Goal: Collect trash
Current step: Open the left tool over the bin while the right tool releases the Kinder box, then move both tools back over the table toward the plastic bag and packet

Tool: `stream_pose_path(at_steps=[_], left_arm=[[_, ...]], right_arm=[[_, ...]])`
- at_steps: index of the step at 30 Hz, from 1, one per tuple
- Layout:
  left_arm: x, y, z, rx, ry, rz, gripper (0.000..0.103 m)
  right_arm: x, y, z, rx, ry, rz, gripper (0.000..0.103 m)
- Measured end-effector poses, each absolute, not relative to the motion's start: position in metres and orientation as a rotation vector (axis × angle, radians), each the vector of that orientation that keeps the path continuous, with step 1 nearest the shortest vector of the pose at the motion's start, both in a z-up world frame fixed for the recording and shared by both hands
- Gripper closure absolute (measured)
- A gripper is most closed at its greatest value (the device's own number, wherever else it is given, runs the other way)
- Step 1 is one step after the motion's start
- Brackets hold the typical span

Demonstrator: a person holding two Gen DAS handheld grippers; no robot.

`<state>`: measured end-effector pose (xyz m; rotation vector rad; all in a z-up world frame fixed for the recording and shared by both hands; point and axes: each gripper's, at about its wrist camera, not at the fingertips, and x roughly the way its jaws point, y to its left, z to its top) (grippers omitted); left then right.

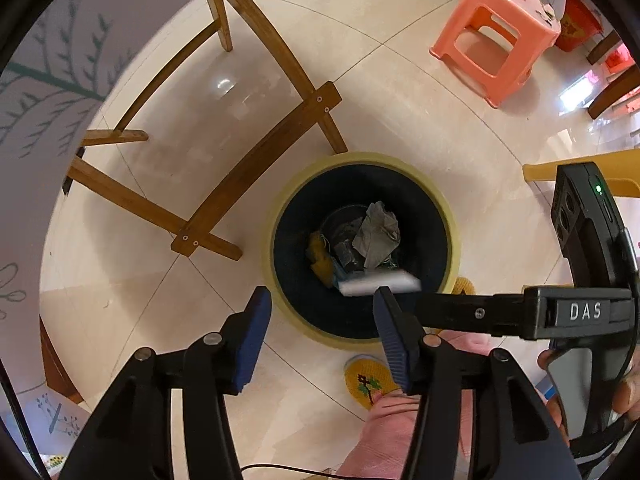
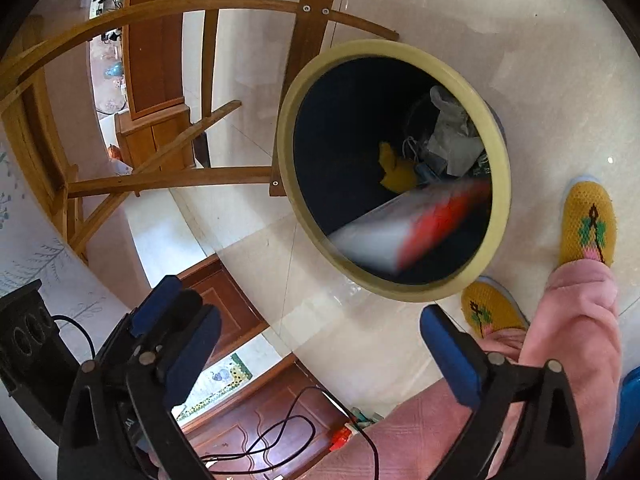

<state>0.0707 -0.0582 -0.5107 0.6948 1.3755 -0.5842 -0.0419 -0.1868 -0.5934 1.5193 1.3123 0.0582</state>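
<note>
A round trash bin with a yellow rim [image 1: 280, 208] [image 2: 288, 120] stands on the tiled floor, dark inside. Crumpled grey paper [image 1: 376, 236] [image 2: 452, 136] and a yellow wrapper [image 1: 320, 256] [image 2: 394, 172] lie at its bottom. A white and red box [image 2: 408, 228], blurred, hangs in the bin's mouth, touching no gripper; in the left wrist view it shows as a white blur [image 1: 378, 285]. My left gripper [image 1: 324, 320] points straight down over the bin's near edge, open and empty. My right gripper [image 2: 320, 348] is wide open beside the bin, nothing between its fingers.
A wooden chair frame [image 1: 240, 168] [image 2: 168, 180] stands against the bin. A pink plastic stool [image 1: 496, 36] sits further off. The person's yellow slippers [image 2: 588, 224] and pink trouser leg [image 2: 572, 320] are next to the bin. Black cables [image 2: 280, 432] lie on the floor.
</note>
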Motion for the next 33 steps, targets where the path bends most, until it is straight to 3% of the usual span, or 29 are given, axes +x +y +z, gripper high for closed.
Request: stream_pose_path(at_steps=[7, 16, 33], left_arm=[[0.065, -0.056, -0.480, 0.670, 1.351, -0.581, 0.051], [0.054, -0.048, -0.402, 0.610, 1.294, -0.601, 0.052], [0.035, -0.004, -0.173, 0.475, 1.109, -0.722, 0.051]], right_arm=[[-0.047, -0.188, -0.566, 1.479, 1.283, 0.038, 0.003], [-0.056, -0.195, -0.480, 1.347, 1.246, 0.006, 0.003], [-0.091, -0.198, -0.222, 0.975, 1.071, -0.154, 0.003]])
